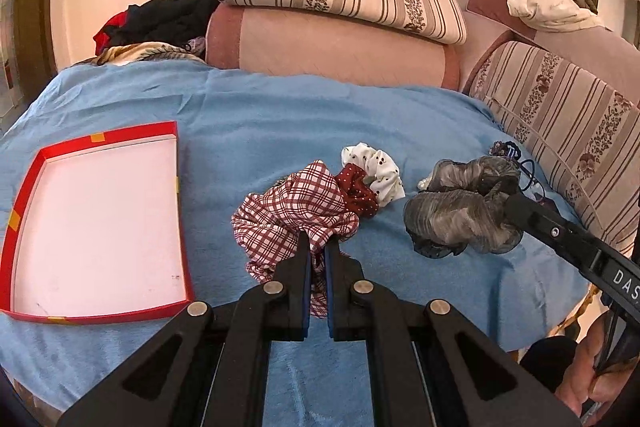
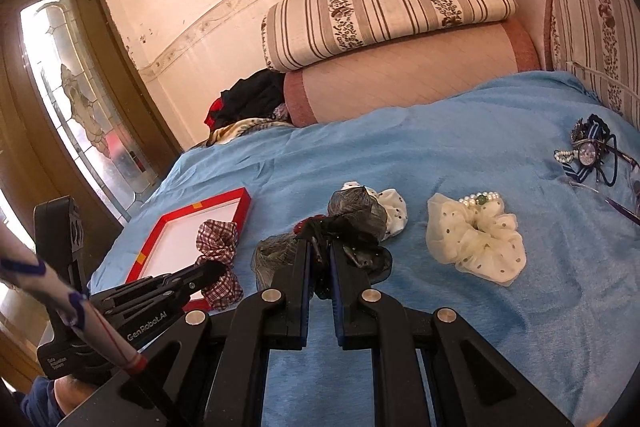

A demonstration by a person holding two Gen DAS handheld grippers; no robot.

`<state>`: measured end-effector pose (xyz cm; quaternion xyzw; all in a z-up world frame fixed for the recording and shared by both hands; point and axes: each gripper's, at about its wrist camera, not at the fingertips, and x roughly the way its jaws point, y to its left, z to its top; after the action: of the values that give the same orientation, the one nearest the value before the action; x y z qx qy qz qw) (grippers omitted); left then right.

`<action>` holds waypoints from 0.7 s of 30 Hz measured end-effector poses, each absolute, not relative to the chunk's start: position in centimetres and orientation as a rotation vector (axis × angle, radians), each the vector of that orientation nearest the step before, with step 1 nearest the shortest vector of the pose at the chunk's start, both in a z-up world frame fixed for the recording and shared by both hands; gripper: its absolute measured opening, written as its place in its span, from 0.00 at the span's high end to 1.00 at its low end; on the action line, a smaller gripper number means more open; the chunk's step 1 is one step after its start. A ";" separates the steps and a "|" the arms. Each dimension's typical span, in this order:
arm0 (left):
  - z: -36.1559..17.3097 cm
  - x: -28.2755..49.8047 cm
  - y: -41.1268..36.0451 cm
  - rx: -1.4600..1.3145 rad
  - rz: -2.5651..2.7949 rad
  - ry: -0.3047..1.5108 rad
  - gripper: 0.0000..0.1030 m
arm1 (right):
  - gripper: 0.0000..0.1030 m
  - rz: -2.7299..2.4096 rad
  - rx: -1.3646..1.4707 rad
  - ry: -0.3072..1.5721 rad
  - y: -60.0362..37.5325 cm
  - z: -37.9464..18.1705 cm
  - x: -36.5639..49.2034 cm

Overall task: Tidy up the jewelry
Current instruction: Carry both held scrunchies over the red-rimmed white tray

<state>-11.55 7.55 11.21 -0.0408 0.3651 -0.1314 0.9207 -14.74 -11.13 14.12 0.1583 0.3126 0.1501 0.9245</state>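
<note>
Soft red-checked fabric scrunchie (image 1: 296, 215) is pinched by the left hand-held gripper (image 1: 317, 251); the right hand-held gripper (image 2: 320, 251) pinches a limp grey gauze scrunchie (image 2: 352, 223); both light, best gripped by folds.

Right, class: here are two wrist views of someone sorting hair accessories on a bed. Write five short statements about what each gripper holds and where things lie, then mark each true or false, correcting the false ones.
1. The left gripper is shut on the red plaid scrunchie. True.
2. The right gripper holds the cream dotted scrunchie. False: it grips the grey sheer scrunchie; the cream one lies untouched on the blue blanket.
3. The red box tray holds several scrunchies. False: nothing lies in it.
4. A pearl bracelet touches the cream scrunchie. True.
5. The tray lies to the left of the plaid scrunchie. True.
</note>
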 end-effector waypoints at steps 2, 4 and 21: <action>11.4 -11.7 7.8 -0.088 -0.266 0.745 0.95 | 0.90 0.315 0.312 0.639 -10.6 14.4 -14.8; 11.7 -12.0 8.2 -0.093 -0.258 0.735 0.95 | 0.90 0.321 0.302 0.642 -10.2 14.5 -14.8; 12.9 -13.2 13.5 -0.183 -0.184 0.711 0.95 | 0.90 0.401 0.230 0.668 -4.8 15.7 -13.8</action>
<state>-13.18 13.47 12.88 -0.0891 0.3469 -0.0897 0.9293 -13.84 -4.84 15.66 0.1119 0.3250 0.1950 0.9186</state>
